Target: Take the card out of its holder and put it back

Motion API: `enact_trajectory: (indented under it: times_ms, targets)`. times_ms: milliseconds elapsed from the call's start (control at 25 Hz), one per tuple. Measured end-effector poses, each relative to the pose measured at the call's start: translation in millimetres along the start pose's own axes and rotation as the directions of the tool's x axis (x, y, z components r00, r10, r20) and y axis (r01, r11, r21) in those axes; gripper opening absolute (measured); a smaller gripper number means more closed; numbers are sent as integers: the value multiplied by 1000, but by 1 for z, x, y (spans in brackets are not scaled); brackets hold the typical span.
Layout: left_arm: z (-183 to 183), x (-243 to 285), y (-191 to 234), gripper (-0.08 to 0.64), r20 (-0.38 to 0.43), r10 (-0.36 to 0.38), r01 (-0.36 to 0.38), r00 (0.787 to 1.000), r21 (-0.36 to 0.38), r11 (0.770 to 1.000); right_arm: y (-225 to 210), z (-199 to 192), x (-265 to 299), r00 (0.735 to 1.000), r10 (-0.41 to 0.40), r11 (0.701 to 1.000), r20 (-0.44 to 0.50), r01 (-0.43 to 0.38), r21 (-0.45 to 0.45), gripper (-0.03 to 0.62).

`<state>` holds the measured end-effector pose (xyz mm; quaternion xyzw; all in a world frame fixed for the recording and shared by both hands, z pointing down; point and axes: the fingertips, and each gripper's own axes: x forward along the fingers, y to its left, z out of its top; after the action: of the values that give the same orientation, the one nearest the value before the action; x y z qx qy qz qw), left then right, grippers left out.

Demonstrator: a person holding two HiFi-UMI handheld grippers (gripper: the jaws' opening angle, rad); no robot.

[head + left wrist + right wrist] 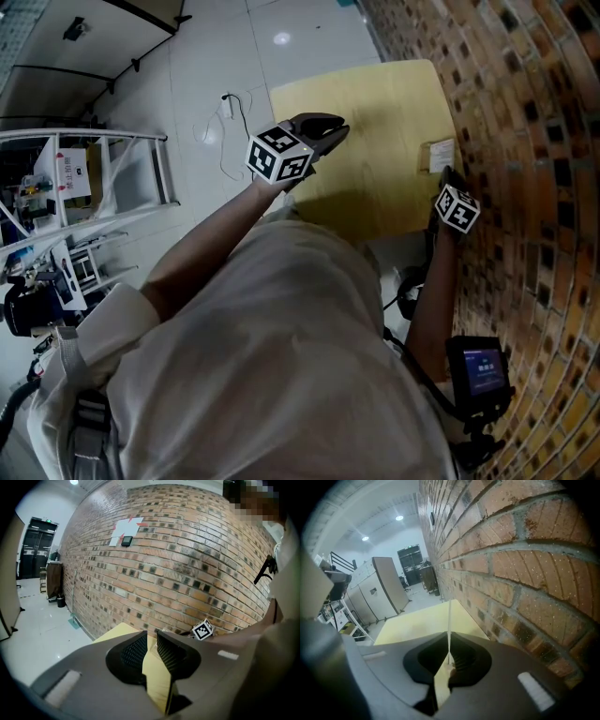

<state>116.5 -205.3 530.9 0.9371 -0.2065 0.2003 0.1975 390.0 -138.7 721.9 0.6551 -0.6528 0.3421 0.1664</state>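
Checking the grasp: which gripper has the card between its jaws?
The right gripper: its jaws pinch the thin white card edge-on; the left gripper has only table showing between its jaws.

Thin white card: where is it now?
Right gripper view: the thin white card sits edge-on between the right gripper's shut jaws, over the yellow table, beside the brick wall.

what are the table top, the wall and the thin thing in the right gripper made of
The pale yellow table top looks like matte wood or laminate, no glare. The red-brown wall is rough brick with grey mortar joints. The thin white card, pinched edge-on in the right gripper, is probably stiff paper or plastic: it stands straight.
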Motion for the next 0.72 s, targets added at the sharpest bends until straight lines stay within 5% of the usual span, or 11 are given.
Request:
enact_trajectory:
  times_ms: [720]
  targets:
    - [-2, -4, 3, 84, -8, 5, -5, 1000, -5, 1000, 3, -17, 9, 994, -104, 993, -14, 105, 46, 14]
